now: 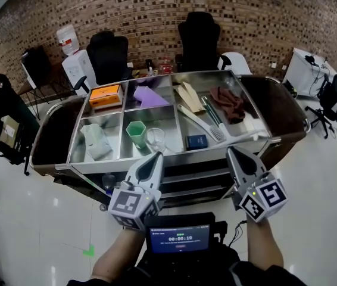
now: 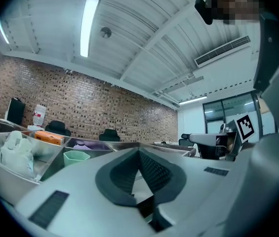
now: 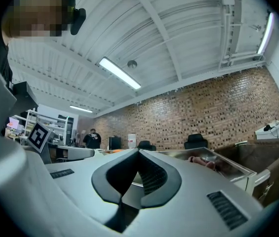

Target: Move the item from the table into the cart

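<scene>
I am holding my left claw (image 1: 155, 158) and my right claw (image 1: 234, 154) level in front of the cart (image 1: 97, 165), both fully closed and gripping nothing. The green cup (image 1: 137, 132) and the clear glass (image 1: 155, 139) are standing side by side in one front compartment

Only readable text: timer "00:00:19" on the small screen (image 1: 179, 238) below my grippers; the finer lines above and under it are too small. The cube (image 1: 127, 204) on my left gripper (image 1: 155, 155) and the cube (image 1: 265, 199) on my right gripper (image 1: 233, 151) show black-and-white square codes, no letters. The blue box (image 1: 196, 141) at the near edge of the cart (image 1: 192, 155) has print I can't read. Same for the red label on the water bottle (image 1: 67, 39) by the brick wall.
</scene>
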Tool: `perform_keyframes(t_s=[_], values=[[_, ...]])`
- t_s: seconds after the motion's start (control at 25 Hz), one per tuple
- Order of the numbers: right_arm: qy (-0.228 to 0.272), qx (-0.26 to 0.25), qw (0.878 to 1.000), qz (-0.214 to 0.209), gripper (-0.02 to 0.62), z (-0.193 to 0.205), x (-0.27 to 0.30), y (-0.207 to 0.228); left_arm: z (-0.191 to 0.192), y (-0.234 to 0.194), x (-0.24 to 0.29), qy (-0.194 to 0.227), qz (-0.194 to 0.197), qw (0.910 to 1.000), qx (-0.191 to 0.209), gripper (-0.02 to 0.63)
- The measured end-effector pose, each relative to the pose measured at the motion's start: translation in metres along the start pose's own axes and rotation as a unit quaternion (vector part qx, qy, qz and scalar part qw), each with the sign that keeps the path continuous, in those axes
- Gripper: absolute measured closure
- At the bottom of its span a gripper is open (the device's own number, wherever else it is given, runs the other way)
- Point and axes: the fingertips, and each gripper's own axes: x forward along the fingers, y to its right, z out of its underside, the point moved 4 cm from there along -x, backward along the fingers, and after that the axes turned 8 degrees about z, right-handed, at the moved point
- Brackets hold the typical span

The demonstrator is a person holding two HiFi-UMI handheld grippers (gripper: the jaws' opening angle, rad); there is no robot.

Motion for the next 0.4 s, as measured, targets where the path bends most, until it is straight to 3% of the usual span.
perform_keyframes(t_s=[0.4], values=[[0.004, -0.026, 1.0, -0.018, 0.594, -0.005, -0.004, -0.016, 0.006, 0.003, -0.004, -0.013, -0.01, 0.9999, -0.002, 0.604]])
